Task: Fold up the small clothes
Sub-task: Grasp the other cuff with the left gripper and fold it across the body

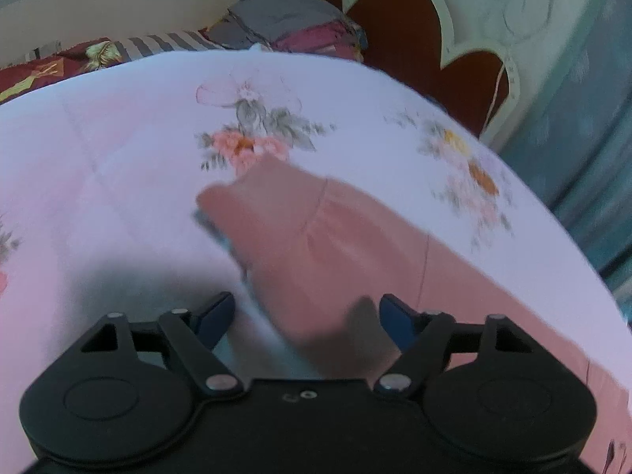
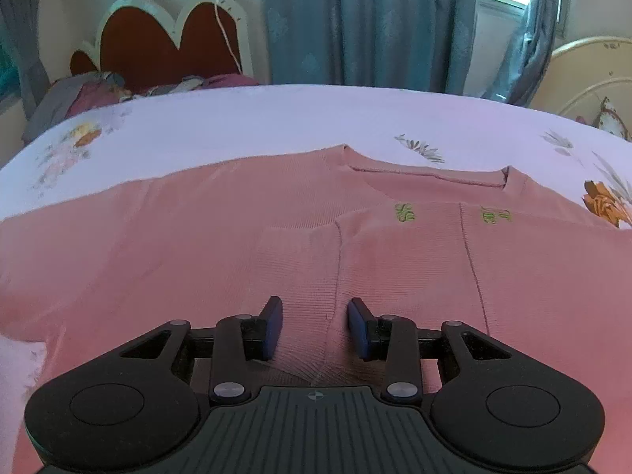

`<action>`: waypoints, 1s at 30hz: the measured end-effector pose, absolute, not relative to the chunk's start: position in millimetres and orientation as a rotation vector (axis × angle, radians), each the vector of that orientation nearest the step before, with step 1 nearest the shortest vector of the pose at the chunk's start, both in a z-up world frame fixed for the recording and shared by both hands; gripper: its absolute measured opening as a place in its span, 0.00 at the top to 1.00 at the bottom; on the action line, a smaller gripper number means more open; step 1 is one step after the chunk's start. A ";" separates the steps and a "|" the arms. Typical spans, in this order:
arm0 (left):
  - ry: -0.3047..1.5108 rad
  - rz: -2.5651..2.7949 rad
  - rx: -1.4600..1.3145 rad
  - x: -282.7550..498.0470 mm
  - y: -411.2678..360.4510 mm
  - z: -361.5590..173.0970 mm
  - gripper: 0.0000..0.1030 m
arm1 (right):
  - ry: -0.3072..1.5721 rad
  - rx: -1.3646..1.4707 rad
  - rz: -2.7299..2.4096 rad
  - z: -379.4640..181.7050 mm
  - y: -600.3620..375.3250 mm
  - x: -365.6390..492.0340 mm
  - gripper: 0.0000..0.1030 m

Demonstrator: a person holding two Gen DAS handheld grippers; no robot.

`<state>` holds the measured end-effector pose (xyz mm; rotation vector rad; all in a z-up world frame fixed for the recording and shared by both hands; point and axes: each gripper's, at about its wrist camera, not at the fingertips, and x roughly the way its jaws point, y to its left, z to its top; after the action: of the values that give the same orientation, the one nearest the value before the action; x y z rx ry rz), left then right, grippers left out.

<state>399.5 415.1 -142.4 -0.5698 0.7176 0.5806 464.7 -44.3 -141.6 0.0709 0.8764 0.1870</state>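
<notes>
My left gripper point(image 1: 306, 316) hangs wide and empty over the pink sweater's point(image 2: 237, 237) sleeve point(image 1: 276, 213). My right gripper point(image 2: 315, 326), half open, grips nothing. I judge the sleeve fold comes next: pinch the cuff.

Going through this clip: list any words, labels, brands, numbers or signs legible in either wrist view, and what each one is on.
Green embroidered marks on the chest of the pink sweater, left group: letter-like, too distorted to read.
Green embroidered marks, right group on the same sweater: letter-like, also unreadable.
Floral bedsheet: printed flowers only, no text.
Left wrist view: blurred; no writing on the sweater or the sheet.
</notes>
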 end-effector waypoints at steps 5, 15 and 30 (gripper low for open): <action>0.668 0.651 -0.558 400.6 422.1 -144.3 0.84 | 0.874 0.039 0.196 -146.9 -41.3 464.4 0.64; 0.520 0.383 -0.412 409.1 341.0 -78.9 0.91 | 0.841 0.125 0.192 -132.9 -58.4 460.5 0.63; 0.626 -0.367 -0.065 454.2 16.8 -100.3 0.90 | 0.790 0.196 0.057 -105.9 -170.8 417.9 0.63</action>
<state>454.2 16.8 -100.3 -0.0651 0.6255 -0.3674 417.9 -170.8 -105.9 0.1957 0.7896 0.0566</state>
